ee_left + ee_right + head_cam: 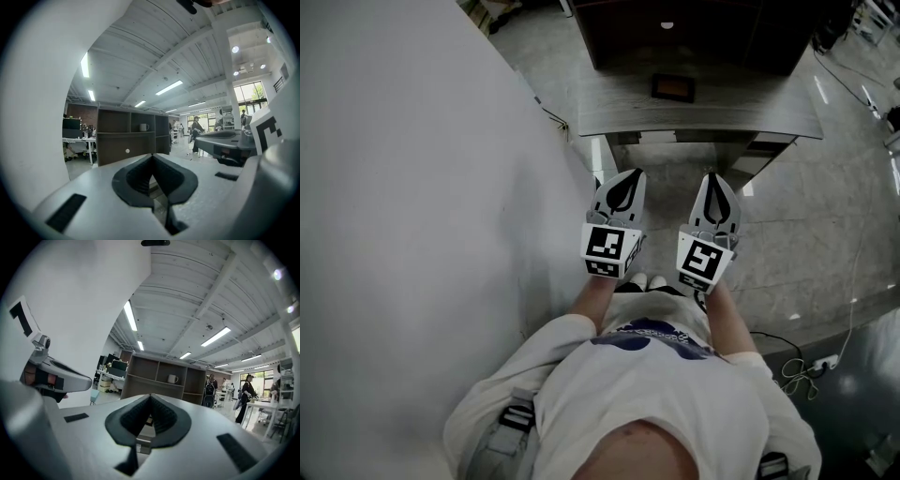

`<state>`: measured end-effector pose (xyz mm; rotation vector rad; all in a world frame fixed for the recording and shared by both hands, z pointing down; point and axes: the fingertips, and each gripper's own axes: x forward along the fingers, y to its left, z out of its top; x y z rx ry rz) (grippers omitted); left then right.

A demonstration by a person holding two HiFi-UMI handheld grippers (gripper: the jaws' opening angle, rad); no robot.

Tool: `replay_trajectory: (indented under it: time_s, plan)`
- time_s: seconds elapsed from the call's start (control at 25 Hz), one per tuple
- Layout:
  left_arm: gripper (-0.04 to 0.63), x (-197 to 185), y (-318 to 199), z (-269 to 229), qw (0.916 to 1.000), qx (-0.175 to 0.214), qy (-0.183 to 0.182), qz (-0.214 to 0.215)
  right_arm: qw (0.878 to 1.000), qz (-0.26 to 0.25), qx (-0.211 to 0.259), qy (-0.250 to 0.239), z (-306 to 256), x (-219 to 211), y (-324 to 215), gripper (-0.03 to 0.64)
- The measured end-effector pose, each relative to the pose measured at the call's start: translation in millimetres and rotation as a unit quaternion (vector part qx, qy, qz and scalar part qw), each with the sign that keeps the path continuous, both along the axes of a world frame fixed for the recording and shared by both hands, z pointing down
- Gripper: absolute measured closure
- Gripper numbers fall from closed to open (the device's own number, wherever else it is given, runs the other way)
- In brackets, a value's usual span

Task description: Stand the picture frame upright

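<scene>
- The left gripper (627, 180) was shut tight. Its two jaws met at the tips, and nothing was between them.
- The right gripper (715, 184) was shut tight too, and it held nothing.
- The person held both grippers close in front of the chest. They were side by side, a little apart, and pointed forward at the table (769, 111).
- The picture frame (673, 87) sat on the grey table top, near the middle. It looked like it was lying flat, with its dark edge around a brown inside.
- The frame was well apart from both grippers. Neither one touched it.
- A dark brown shelf (694, 33) stood just past the frame, on the far side of the table.
- In the left gripper view, a white mug (144, 127) sat in one of the shelf's open boxes.
- A big white wall (403, 216) was on the person's left.
- A cable with a plug strip (814, 364) lay on the floor at the person's right.
- Some people stood far back in the room, small in both gripper views.
</scene>
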<state>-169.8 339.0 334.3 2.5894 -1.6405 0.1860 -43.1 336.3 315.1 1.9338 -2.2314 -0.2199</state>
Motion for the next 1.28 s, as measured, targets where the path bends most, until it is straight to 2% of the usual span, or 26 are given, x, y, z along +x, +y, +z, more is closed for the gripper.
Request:
replay_trajectory:
  time_s: [0.2, 0.32, 0.44, 0.84, 1.28]
  plan:
    - [0.581, 10, -7, -13, 0.9998, 0.013, 0.002, 0.015, 1.000, -0.016, -0.005, -0.014, -7, 9, -10, 0.605]
    - [0.470, 12, -12, -14, 0.9995, 0.013, 0.005, 0.029, 0.999, -0.027, -0.020, -0.023, -2, 9, -17, 0.523]
    - [0.448, 10, -22, -8, 0.9993, 0.006, 0.001, 0.036, 0.999, -0.031, -0.035, -0.024, 7, 7, -25, 0.504]
    - [0.425, 0, -95, 28, 0.9986, -0.032, 0.005, 0.042, 0.996, -0.035, -0.083, -0.013, 45, -1, -88, 0.469]
    - [0.422, -17, -219, 1, 0.9967, -0.010, 0.016, 0.079, 0.998, -0.004, -0.061, 0.005, 19, -20, -204, 0.468]
